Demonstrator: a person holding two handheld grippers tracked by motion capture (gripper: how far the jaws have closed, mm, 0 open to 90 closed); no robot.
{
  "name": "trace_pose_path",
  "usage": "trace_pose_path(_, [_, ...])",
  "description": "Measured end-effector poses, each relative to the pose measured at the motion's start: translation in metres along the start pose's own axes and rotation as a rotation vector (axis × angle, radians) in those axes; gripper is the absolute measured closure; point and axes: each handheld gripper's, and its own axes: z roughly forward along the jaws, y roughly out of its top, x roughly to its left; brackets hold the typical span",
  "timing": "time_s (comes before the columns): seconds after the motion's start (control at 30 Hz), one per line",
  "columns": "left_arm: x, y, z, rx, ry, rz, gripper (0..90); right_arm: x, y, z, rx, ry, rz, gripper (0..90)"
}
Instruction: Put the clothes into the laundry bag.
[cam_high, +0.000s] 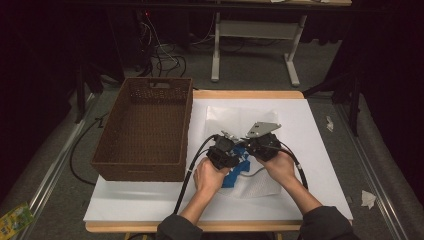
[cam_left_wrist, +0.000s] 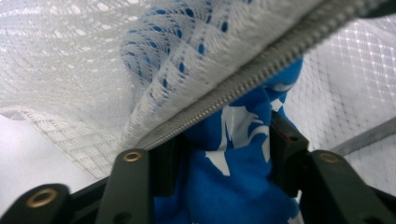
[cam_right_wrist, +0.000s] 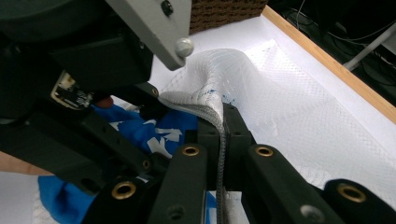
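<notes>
A white mesh laundry bag (cam_high: 227, 117) lies on the white-covered table. Its zipper edge (cam_left_wrist: 243, 79) is lifted, and my right gripper (cam_right_wrist: 222, 126) is shut on that edge, holding the mouth up. A blue cloth with white print (cam_left_wrist: 233, 186) sits in the bag's mouth between the jaws of my left gripper (cam_left_wrist: 224, 154), which stand apart with the cloth loose between them. In the high view the left gripper (cam_high: 235, 156) and the right gripper (cam_high: 248, 149) meet over the blue cloth (cam_high: 237, 175) near the table's middle. Part of the cloth shows through the mesh (cam_left_wrist: 177, 56).
A brown wicker basket (cam_high: 150, 85) stands on the table's left part, beside the bag. The white sheet (cam_high: 310, 150) extends to the right and the front. The table's wooden edge (cam_right_wrist: 327, 60) runs behind the bag. A desk frame and cables stand on the floor beyond.
</notes>
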Motion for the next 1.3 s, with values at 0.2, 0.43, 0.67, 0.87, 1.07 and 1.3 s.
trace_pose_path(0.2, [0.001, 0.000, 0.001, 0.007, -0.027, 0.001, 42.7, -0.001, -0.001, 0.004, 0.013, -0.004, 0.008, 89.5])
trace_pose_path(0.43, [-0.001, -0.001, -0.004, 0.019, -0.042, 0.045, 34.7, -0.004, -0.002, 0.006, 0.014, -0.008, 0.019, 89.5])
trace_pose_path(0.67, [-0.005, -0.003, -0.011, 0.013, -0.074, 0.087, 30.7, -0.006, -0.006, 0.006, 0.012, -0.012, 0.030, 89.4])
trace_pose_path(0.87, [-0.008, -0.005, -0.022, -0.007, -0.077, 0.114, 30.9, -0.007, -0.007, 0.006, 0.002, -0.013, 0.042, 89.4])
trace_pose_path(1.07, [-0.008, -0.006, -0.036, -0.069, -0.114, 0.104, 30.7, -0.006, -0.006, 0.006, 0.008, -0.011, 0.037, 89.4])
trace_pose_path(1.3, [-0.009, -0.009, -0.046, -0.061, -0.106, 0.128, 29.9, -0.006, -0.006, 0.006, 0.009, -0.013, 0.037, 89.4])
